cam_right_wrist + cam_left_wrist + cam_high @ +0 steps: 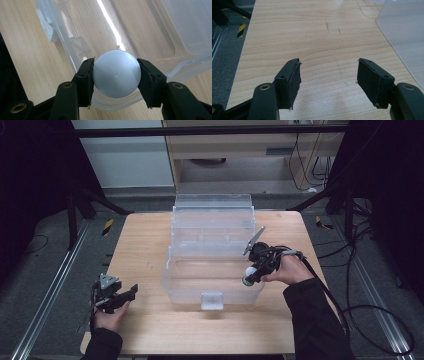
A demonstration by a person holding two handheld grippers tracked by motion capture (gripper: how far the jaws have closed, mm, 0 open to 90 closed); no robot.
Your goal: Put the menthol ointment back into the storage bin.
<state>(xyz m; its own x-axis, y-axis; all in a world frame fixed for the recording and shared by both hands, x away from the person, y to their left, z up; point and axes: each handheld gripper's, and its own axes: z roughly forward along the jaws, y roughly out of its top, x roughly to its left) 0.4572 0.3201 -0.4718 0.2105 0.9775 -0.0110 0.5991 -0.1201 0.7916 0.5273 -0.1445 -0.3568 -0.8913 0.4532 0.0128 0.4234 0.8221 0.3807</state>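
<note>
- Desk (pixel 150 330) of pale wood carries one clear plastic box, its lid tipped up at the far side; a person works from the near edge with a gripper in each hand.
- At left, the left gripper (pixel 120 296) rests low over the desk's near left corner, jaws spread wide with nothing between them; its own view looks along bare wood grain, the box's corner at far right, well apart.
- At centre, the clear box (pixel 212 295) stands open, a small latch tab on its near wall; its floor appears bare, as far as the glare allows.
- At right, the right gripper (pixel 251 275) pinches a white ball (pixel 116 73) squarely between its two pads, held just above the box's near right rim.
- Progress, as judged: the ball is picked up and brought to the box, the lid already up; left to do are lowering the ball inside and letting go, and possibly closing the lid.
</note>
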